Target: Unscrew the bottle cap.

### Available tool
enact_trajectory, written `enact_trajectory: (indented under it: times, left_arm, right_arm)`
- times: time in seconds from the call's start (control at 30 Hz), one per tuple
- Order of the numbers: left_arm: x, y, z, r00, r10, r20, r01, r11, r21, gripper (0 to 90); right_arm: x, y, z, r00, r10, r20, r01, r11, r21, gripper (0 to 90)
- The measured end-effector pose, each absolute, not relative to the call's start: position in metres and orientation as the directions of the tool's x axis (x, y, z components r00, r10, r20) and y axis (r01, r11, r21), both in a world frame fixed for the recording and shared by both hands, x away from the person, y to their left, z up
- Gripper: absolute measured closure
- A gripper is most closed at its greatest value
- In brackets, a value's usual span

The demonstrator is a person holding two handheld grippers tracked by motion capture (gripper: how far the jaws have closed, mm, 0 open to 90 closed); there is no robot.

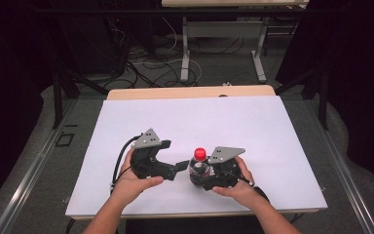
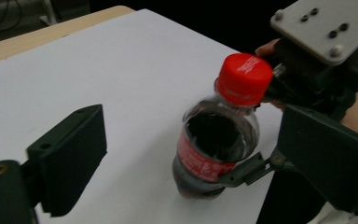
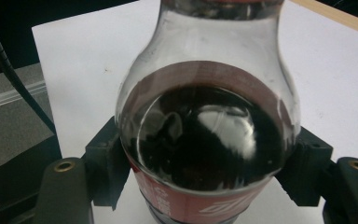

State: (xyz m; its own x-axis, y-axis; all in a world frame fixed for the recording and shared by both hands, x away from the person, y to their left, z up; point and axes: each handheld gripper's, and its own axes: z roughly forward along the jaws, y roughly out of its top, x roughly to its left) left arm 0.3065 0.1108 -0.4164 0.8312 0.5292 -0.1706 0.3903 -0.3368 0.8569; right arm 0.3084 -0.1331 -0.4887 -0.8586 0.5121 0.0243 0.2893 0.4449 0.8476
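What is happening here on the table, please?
A person works at a white table with a gripper in each hand. The right gripper is shut on a cola bottle with a red cap, holding it upright. The left gripper is beside the bottle with open jaws, not touching it.

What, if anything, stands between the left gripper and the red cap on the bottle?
Nothing visible. The bottle stands on the white sheet, clamped at its label by the right gripper. The left gripper sits just beside it, jaws open and empty. In the left gripper view the red cap shows uncovered.
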Motion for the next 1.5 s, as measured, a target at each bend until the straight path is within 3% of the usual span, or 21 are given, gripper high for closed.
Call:
enact_trajectory:
  times: [0.07, 0.47, 1.13, 1.5]
  left_arm:
    - [0.308, 0.108, -0.414, 0.837, 0.519, -0.175, 0.392, -0.344, 0.853, 15.1]
    - [0.307, 0.094, -0.406, 0.864, 0.478, -0.161, 0.365, -0.374, 0.852, 19.2]
    - [0.318, 0.076, -0.401, 0.918, 0.330, -0.220, 0.349, -0.408, 0.844, 58.5]
    - [0.311, 0.073, -0.398, 0.913, 0.375, -0.159, 0.319, -0.415, 0.852, 60.6]
  right_arm:
    - [0.309, -0.134, -0.489, -0.862, 0.506, 0.033, 0.293, 0.442, 0.848, 29.0]
    - [0.307, -0.134, -0.491, -0.861, 0.504, 0.064, 0.306, 0.414, 0.857, 28.9]
    - [0.302, -0.133, -0.488, -0.895, 0.444, 0.032, 0.241, 0.422, 0.874, 29.0]
    - [0.301, -0.132, -0.488, -0.888, 0.456, 0.049, 0.259, 0.410, 0.874, 29.2]
